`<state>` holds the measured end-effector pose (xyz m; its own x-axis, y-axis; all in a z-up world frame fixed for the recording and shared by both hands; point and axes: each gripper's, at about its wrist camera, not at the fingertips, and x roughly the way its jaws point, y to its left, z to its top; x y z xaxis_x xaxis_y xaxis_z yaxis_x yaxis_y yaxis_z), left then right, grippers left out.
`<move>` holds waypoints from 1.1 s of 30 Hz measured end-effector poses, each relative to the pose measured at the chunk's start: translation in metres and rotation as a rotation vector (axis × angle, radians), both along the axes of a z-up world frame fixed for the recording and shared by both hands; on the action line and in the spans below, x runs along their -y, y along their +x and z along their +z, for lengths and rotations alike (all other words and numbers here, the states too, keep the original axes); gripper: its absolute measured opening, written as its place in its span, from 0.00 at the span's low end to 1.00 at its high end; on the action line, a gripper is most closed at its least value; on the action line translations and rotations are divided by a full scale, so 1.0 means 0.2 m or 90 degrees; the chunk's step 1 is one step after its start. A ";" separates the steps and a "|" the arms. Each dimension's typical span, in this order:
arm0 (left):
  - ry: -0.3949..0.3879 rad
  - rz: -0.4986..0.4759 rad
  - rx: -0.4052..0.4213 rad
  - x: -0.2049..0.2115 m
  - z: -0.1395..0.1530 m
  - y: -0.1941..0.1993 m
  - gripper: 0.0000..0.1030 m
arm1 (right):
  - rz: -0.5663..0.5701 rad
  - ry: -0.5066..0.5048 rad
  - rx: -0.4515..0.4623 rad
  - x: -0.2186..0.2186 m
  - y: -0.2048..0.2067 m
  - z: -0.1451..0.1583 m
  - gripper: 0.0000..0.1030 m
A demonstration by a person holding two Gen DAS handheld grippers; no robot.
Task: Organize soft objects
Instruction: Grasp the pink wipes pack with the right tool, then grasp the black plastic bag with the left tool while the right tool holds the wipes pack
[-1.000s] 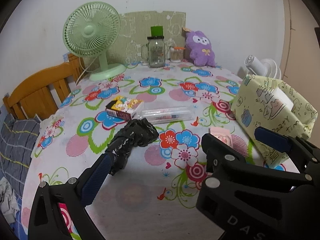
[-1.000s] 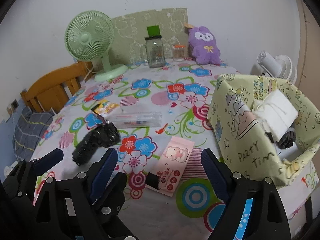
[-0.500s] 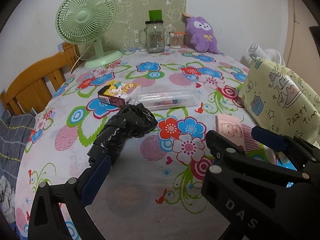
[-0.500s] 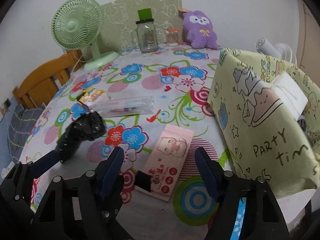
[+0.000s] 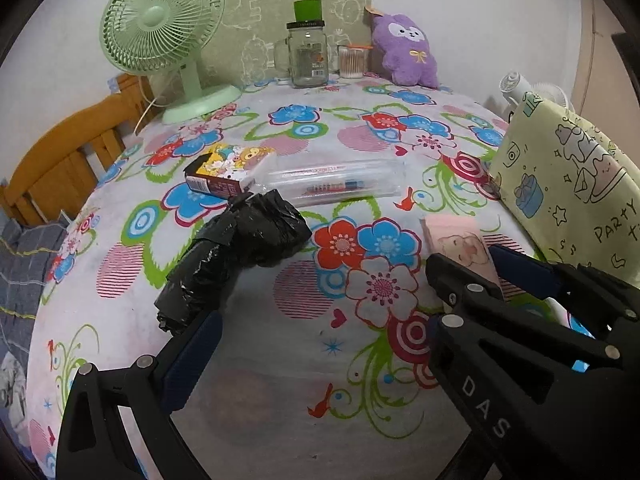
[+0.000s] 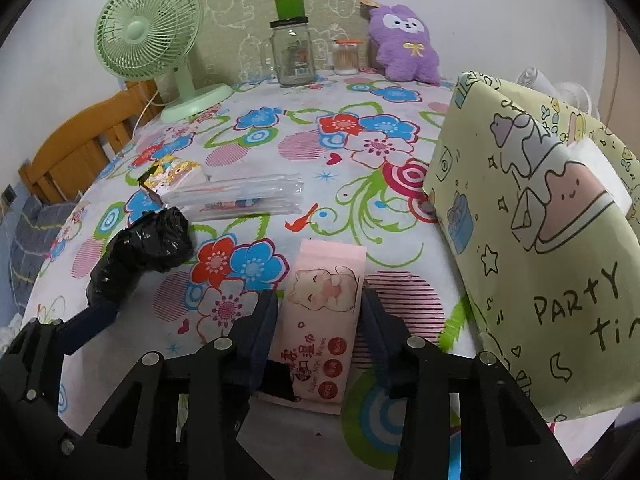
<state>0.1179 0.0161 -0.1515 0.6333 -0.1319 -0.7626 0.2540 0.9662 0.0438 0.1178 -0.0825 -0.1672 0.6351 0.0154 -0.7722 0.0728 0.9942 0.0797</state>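
Note:
A pink pack of wet wipes (image 6: 326, 312) lies on the flowered tablecloth, and my right gripper (image 6: 320, 312) has a finger on each side of it, closed in to its edges. The pack also shows in the left wrist view (image 5: 460, 244). A crumpled black plastic bag (image 5: 236, 256) lies to the left; it also shows in the right wrist view (image 6: 140, 256). My left gripper (image 5: 320, 320) is open, its left finger just short of the bag's near end. A yellow-green fabric bin (image 6: 540, 240) marked "PARTY" stands at the right with a white bundle in it.
A clear pencil case (image 5: 336, 188) and a small cartoon box (image 5: 228, 168) lie mid-table. A green fan (image 5: 160, 40), a glass jar (image 5: 306, 56), a cotton swab pot (image 5: 352, 62) and a purple plush (image 5: 406, 52) stand at the back. A wooden chair (image 5: 60, 160) stands left.
Both grippers moved forward and down towards the table. My right gripper's fingers narrowed from wide open to either side of the wipes pack. The left stayed open, nearer the black bag.

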 end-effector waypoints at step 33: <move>-0.010 0.039 0.027 -0.17 0.09 0.24 0.97 | 0.040 0.025 0.030 -0.15 0.21 0.12 0.40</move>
